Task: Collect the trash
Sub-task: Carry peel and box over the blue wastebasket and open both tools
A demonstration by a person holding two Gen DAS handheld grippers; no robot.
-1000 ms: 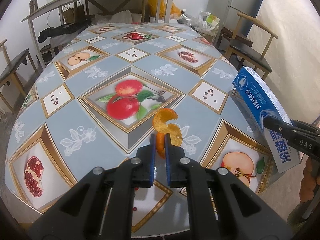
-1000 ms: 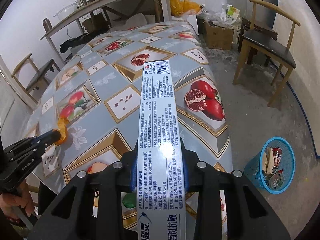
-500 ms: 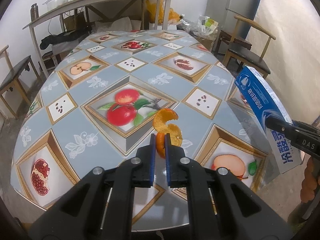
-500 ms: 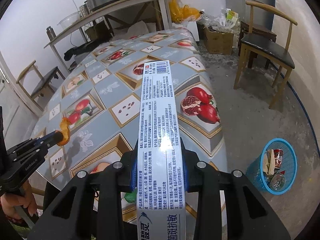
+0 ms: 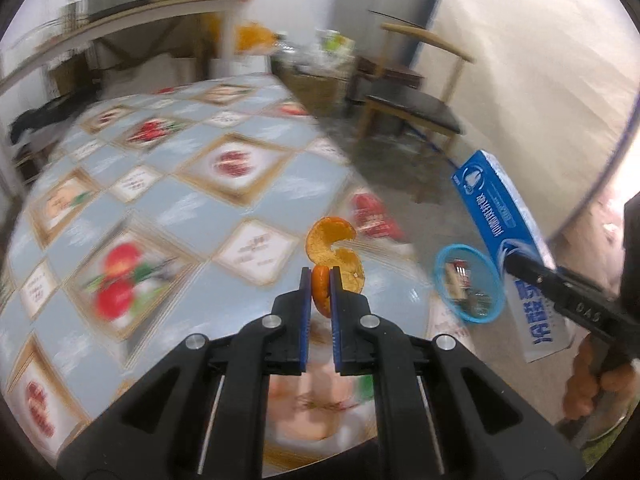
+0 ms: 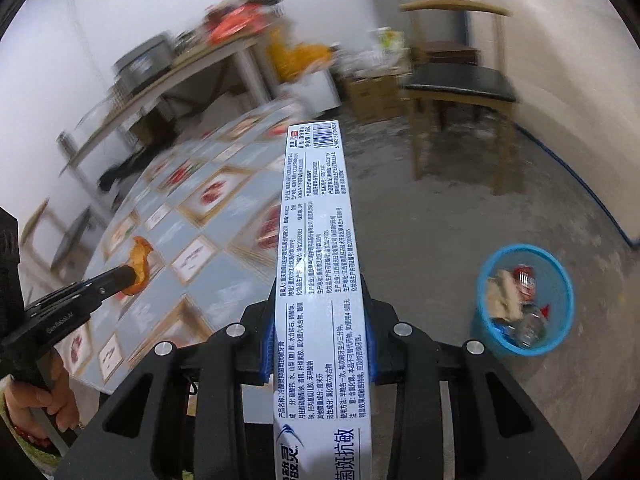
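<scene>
Already both pieces of trash are off the tabletop and in the air, so the picking-up looks done; what is left, by my reading, is carrying them over and dropping them into the blue bin on the floor, which holds other rubbish. The left tongs are pinched on a curl of orange peel, held up over the near corner of the fruit-patterned cloth. The right tongs are clamped across a long toothpaste box, gripping it toward its near end so most of its length sticks forward. In the left wrist view the box points up and away beside the bin. Both tools point toward the open floor, the right one nearer the bin and well above it. Background blur suggests both are swinging.
</scene>
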